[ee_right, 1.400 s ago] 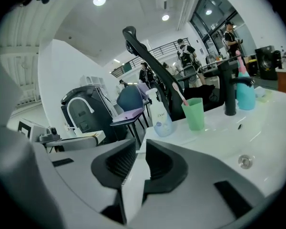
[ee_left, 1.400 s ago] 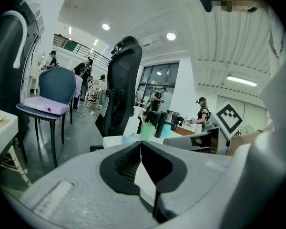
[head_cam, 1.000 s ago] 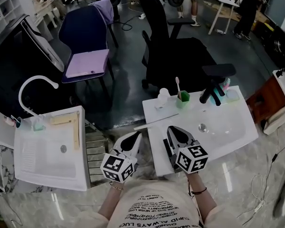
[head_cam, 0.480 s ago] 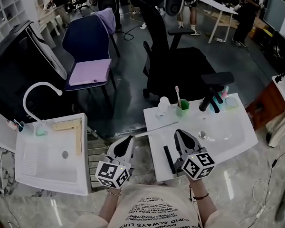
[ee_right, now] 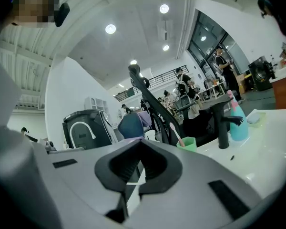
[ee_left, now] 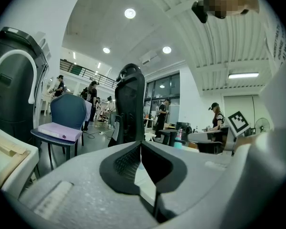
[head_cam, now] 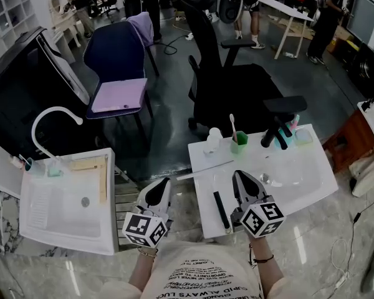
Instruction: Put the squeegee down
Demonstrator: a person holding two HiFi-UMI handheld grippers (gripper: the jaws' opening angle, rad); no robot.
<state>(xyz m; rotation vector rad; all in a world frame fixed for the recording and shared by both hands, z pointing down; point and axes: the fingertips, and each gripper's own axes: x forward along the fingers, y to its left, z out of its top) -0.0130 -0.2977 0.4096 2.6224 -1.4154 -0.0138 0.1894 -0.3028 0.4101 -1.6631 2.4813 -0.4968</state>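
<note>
Black squeegee [head_cam: 221, 210] lies flat on white sink top [head_cam: 299, 192], lower centre of frame. Right gripper [head_cam: 239, 175] has shifted right, off it, jaws now closed, empty. Left gripper [head_cam: 163, 184] lower left, closed too, nothing inside. Task looks finished.

The only readable print stood upside down on the front of the person's pale shirt [head_cam: 202, 278], in several lines of dark capitals, of which "ALWAYS LUCK" in the largest line could be read, while the smaller lines beside it were too blurred to read.
</note>
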